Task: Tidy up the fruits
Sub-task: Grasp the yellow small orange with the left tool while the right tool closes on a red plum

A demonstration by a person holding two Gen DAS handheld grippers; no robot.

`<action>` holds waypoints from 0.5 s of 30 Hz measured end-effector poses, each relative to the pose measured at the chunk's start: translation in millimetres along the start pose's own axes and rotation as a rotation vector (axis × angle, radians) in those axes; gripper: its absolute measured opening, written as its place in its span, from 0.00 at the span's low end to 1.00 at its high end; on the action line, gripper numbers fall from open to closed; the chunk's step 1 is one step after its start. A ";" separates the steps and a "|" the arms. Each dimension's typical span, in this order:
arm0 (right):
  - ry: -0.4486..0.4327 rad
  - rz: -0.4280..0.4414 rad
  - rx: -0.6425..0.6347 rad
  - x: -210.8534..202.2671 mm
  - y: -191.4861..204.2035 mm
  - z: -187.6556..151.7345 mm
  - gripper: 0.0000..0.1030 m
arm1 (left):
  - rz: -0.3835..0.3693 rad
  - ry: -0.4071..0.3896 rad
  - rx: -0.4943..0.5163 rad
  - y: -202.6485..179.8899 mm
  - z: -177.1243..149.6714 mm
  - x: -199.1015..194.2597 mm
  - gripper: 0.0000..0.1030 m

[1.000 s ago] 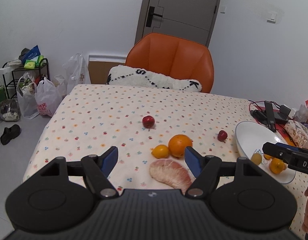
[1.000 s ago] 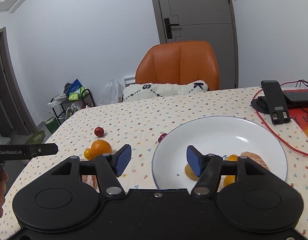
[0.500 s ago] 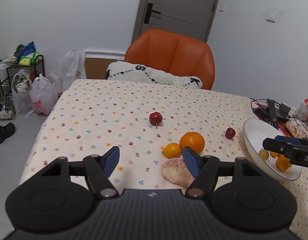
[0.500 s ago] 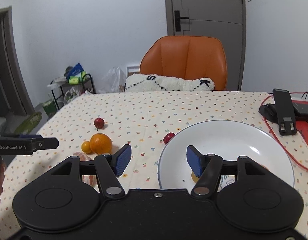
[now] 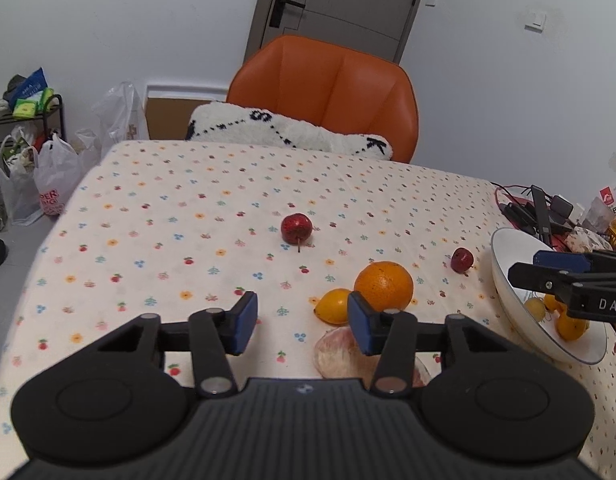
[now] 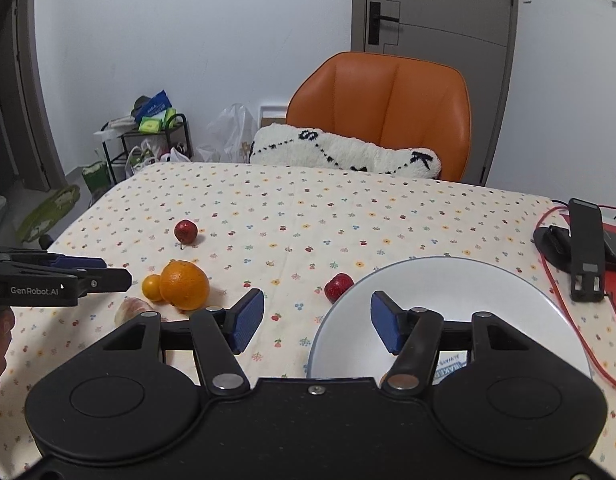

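Note:
A large orange (image 5: pixel 384 286) sits mid-table beside a small yellow-orange citrus (image 5: pixel 334 306) and a peeled pomelo piece (image 5: pixel 339 352). Two small red fruits lie apart: one (image 5: pixel 296 229) farther back, one (image 5: pixel 462 259) near the white plate (image 5: pixel 504 280), which holds several small citrus fruits (image 5: pixel 568 322). My left gripper (image 5: pixel 301 322) hovers open, empty, just left of the orange. My right gripper (image 6: pixel 316 320) is open and empty over the plate's (image 6: pixel 448 276) near left rim; the red fruit (image 6: pixel 339 287) lies just beyond it, the orange (image 6: pixel 184 285) to the left.
An orange chair (image 5: pixel 328 88) with a white cushion (image 5: pixel 287 130) stands at the table's far side. A phone stand (image 6: pixel 584 256), cables and snack packs (image 5: pixel 588 236) crowd the right edge. Bags and a rack (image 5: pixel 23 168) stand on the floor at left.
Both grippers have pulled back and shifted left. The plate's fruit has slid under the right gripper's body in its view. Both stay open and empty.

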State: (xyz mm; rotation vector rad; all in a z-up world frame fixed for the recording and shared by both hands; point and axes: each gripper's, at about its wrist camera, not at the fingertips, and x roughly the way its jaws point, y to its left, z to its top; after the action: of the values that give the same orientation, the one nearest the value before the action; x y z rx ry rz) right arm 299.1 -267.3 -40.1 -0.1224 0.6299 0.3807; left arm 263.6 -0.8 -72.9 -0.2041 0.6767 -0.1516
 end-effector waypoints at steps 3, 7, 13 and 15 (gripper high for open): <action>0.013 -0.003 -0.014 6.9 0.0 3.5 0.56 | -0.017 0.008 0.007 -1.8 0.8 7.2 0.45; 0.022 -0.007 -0.043 15.4 0.1 8.2 0.54 | -0.032 0.026 0.006 -3.1 2.1 17.0 0.37; 0.045 -0.015 -0.129 26.3 0.4 22.4 0.49 | -0.053 0.041 0.019 -6.8 2.7 26.9 0.34; 0.065 -0.012 -0.165 30.8 1.5 28.3 0.48 | -0.060 0.056 0.019 -7.4 3.2 31.0 0.30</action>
State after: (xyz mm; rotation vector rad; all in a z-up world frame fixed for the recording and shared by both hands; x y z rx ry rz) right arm 336.9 -250.0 -35.7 -0.2969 0.6607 0.4178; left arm 289.0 -13.9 -87.4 -0.2030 0.7250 -0.2222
